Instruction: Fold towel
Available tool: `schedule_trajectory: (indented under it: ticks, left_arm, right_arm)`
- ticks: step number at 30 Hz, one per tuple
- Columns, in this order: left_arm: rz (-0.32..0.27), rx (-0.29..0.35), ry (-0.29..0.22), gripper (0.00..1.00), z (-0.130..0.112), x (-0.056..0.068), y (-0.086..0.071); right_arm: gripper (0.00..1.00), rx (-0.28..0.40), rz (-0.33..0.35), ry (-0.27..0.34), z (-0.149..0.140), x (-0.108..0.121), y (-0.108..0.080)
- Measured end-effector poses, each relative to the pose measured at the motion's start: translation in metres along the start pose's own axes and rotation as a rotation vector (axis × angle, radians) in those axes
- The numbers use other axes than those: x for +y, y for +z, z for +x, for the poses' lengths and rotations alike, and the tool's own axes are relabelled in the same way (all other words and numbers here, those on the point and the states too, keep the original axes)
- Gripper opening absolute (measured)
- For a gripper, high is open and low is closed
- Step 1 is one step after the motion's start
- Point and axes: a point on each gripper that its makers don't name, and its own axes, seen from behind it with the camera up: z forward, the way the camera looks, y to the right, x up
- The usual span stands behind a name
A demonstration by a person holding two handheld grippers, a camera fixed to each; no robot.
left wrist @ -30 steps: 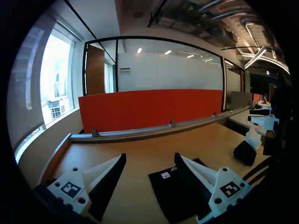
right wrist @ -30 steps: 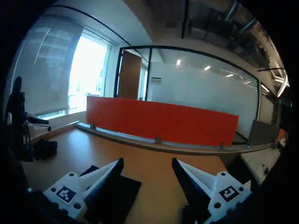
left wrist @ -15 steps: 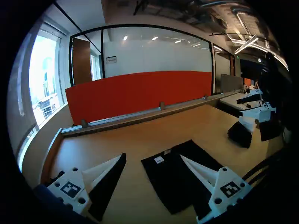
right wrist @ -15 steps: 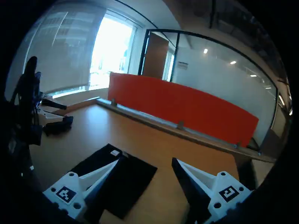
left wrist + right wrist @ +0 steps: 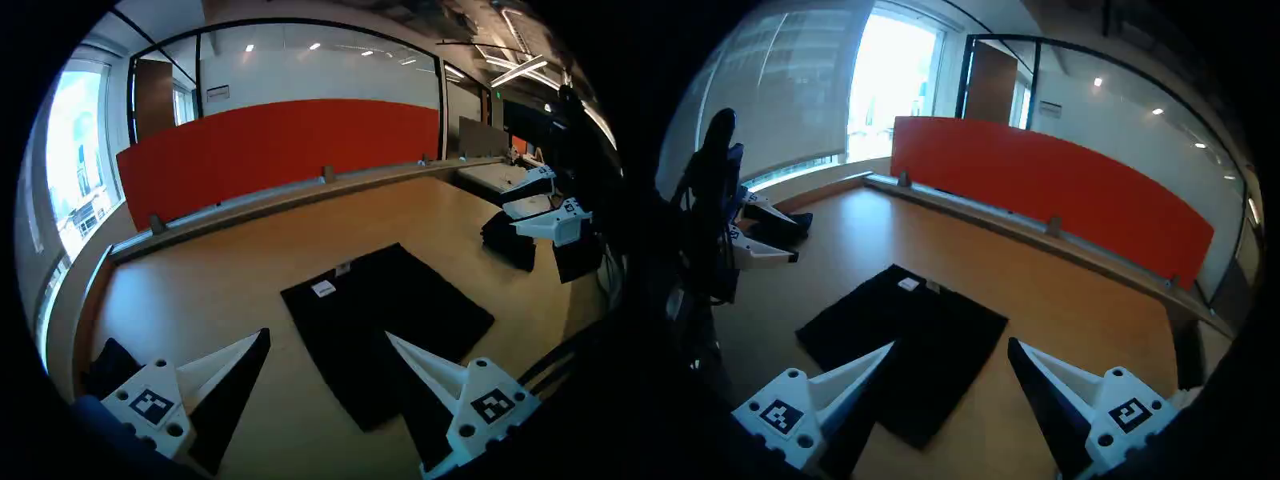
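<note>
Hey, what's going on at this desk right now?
A person holds a hand-held gripper in each hand above a wooden desk. The left hand-held gripper and the right hand-held gripper are both open and hold nothing. A black rectangular cloth towel with a small white tag lies flat on the desk ahead of them. Neither gripper touches it yet.

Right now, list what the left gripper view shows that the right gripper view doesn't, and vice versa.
Left gripper view: the right gripper farther off, plus ceiling strip lights. Right gripper view: the left gripper farther off, past the black towel. Both: that towel flat on the wooden table, its white tag, the orange divider.
</note>
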Motion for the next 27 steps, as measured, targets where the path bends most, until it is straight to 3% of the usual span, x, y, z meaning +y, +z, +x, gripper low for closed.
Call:
schedule_trajectory:
  ticks: [6,16,27]
  left_arm:
    - [-0.044,-0.078,-0.002,0.96,-0.038,0.014,0.013]
    - [-0.072,-0.206,0.013,0.96,-0.093,0.024,0.032]
    - [-0.126,-0.275,0.006,0.96,-0.123,0.046,0.038]
  right_arm:
    - [1.0,-0.057,0.03,0.043,-0.035,-0.011,0.015]
    - [1.0,-0.15,0.062,0.015,-0.096,-0.029,0.037]
    - [1.0,-0.223,0.101,0.035,-0.141,-0.047,0.041]
